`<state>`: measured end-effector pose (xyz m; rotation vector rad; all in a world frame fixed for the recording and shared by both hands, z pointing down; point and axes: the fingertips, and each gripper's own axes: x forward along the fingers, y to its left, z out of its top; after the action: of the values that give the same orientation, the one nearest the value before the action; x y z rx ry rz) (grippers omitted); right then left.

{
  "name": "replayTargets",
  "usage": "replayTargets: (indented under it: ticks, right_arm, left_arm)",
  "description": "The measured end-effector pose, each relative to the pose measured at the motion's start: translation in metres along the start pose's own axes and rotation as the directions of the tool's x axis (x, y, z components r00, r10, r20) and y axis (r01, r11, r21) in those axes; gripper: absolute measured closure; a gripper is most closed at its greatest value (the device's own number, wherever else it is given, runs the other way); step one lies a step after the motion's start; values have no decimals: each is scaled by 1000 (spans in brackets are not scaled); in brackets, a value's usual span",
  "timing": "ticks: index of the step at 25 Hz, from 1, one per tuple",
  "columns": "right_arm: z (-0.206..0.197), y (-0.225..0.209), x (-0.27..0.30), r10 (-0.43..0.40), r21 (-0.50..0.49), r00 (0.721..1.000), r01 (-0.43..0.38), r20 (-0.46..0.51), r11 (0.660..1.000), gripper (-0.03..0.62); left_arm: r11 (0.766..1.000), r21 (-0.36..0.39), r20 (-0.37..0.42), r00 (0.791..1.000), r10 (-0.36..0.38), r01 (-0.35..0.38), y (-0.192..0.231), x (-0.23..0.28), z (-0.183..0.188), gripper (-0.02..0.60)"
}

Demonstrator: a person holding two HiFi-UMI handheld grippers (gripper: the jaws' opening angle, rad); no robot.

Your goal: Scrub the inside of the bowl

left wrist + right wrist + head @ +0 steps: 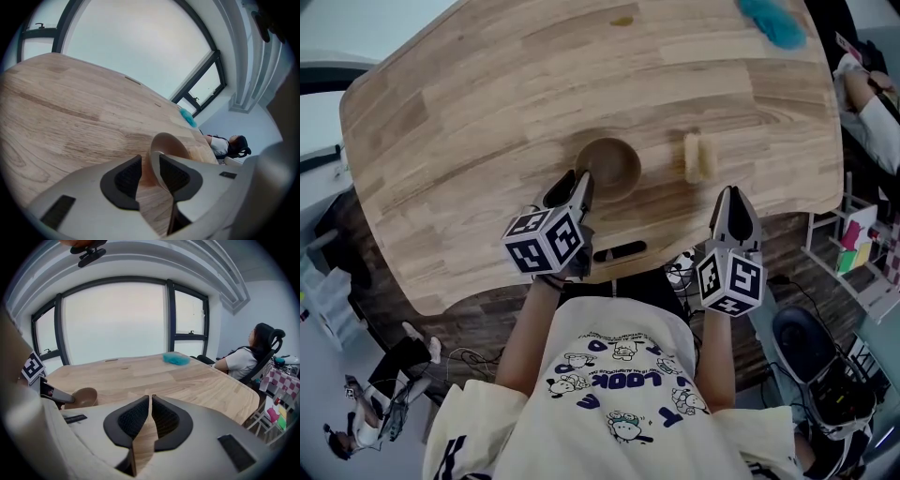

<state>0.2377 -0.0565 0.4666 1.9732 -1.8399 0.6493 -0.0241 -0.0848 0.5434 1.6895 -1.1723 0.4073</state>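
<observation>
Left gripper (pixel 149 171) stood wide, the bowl's (pixel 614 164) near rim between its pads but unpinched, at mid-frame of the head view. Right gripper (pixel 150 401) was closed and empty at lower right. I judged I should clamp that thin, smooth rim first, since a round brown bowl would skate on the slick wooden bench (pixel 487 122), then fetch the tan, soft-looking sponge (pixel 698 157) just right of it.

one table (pixel 487 112), one bowl (pixel 611 165), one tan sponge (pixel 698 157), one teal cloth (pixel 773 21), two grippers (pixel 579 180) (pixel 734 194).
</observation>
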Motion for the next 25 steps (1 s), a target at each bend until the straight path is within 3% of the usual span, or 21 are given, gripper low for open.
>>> replayTargets:
  ticks: [7,17,18,20,21,25]
  right_arm:
    - [-5,-1,10,8,-8,1000,-8,-26,1000,574]
    - [-10,7,28,94,8,993,-93,-65,996,522]
    - [-11,12,32,116,8,990,-116,-79,993,489]
    - [-16,22,39,163,9,979,-163,-120,987,345]
    - [-19,26,43,179,4,974,-180,-141,984,302]
    - [-33,38,56,180,-89,963,-201,-202,976,296]
  left_arm:
    - [1000,-1,-19,1000,-8,8,0,5,-1,524]
    - [1000,-9,-28,1000,9,-9,3,2,-5,538]
    - [1000,-8,-27,1000,10,-11,2,1,-5,538]
    - [1000,-9,-24,1000,8,-9,0,0,-4,538]
    - [1000,-13,-22,1000,7,-7,-1,-1,-4,538]
    - [1000,-25,-13,1000,4,-4,-5,-2,-4,538]
